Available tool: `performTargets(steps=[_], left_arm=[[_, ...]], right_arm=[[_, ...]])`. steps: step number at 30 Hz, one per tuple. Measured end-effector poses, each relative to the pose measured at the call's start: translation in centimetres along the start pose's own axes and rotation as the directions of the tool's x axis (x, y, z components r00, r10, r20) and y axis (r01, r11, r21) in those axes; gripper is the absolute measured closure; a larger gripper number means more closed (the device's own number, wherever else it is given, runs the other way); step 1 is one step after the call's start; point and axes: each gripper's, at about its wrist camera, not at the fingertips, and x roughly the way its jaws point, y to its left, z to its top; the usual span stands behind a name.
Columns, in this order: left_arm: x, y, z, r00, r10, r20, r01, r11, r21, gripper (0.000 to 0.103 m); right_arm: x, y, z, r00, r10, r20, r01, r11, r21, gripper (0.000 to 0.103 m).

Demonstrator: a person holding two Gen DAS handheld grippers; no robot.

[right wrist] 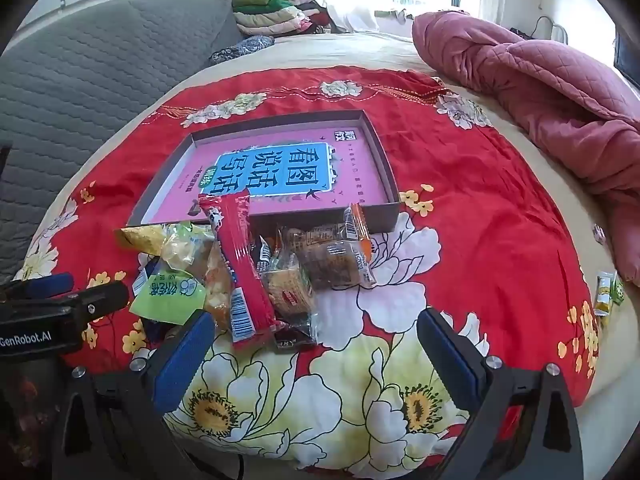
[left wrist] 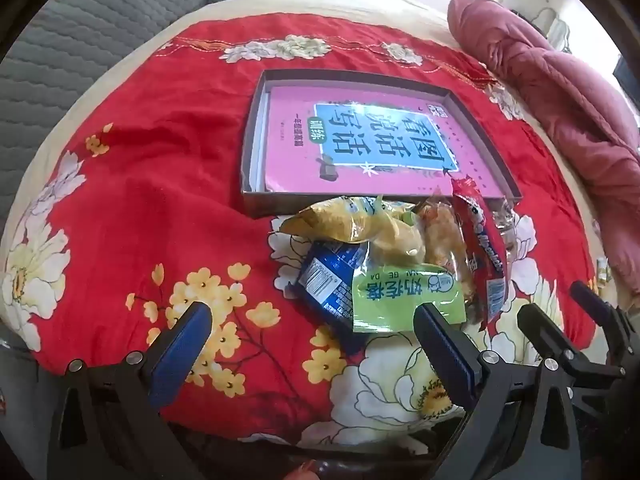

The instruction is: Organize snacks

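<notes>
While both tools hang spread apart and holding nothing, I see my left tool (left wrist: 312, 320) low over the floral bedspread (left wrist: 152, 184), the blue packet (left wrist: 332, 292) and green packet (left wrist: 408, 292) just ahead. My right tool (right wrist: 312, 336) faces the red stick pack (right wrist: 240, 268) lying over the snack pile (right wrist: 304, 268). Behind the pile, touching it, sits the shallow box (right wrist: 384, 160) holding a pink book (right wrist: 280, 176).

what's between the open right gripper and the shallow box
The snack pile: the right gripper faces the long red packet and clear-wrapped pastries, heaped against the box near wall. Right wrist view shows it.
</notes>
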Motion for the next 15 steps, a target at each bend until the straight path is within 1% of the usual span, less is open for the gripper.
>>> performTargets(steps=[2,4,6,7,9,15], left_arm=[[0.0,0.1,-0.1,1.000,0.004,0.002,-0.004,1.000,0.002,0.002],[0.2,-0.9,-0.4,0.999,0.039,-0.011,-0.039,0.999,0.031,0.002],[0.0,-1.8,-0.9,0.999,0.048,-0.002,-0.048,0.998,0.036,0.002],[0.1,-1.3,-0.7,0.999,0.031,-0.013,-0.030,0.999,0.031,0.002],[0.3,-1.0,-0.5,1.000,0.017,-0.023,-0.017,0.999,0.030,0.002],[0.4,-1.0,-0.6,0.999,0.020,-0.025,-0.019,0.999,0.038,0.002]], right_arm=[[0.1,0.3,-0.1,1.000,-0.003,0.005,0.003,1.000,-0.002,0.001],[0.2,0.3,-0.2,1.000,-0.002,0.004,0.002,1.000,-0.001,0.001],[0.3,0.3,-0.3,1.000,-0.001,0.003,0.001,1.000,0.001,0.001],[-0.2,0.1,0.1,1.000,-0.007,0.004,0.007,1.000,-0.001,0.001],[-0.2,-0.1,0.1,1.000,-0.008,0.002,0.008,1.000,0.000,0.001],[-0.2,-0.1,0.1,1.000,-0.016,0.008,0.016,1.000,-0.008,0.001]])
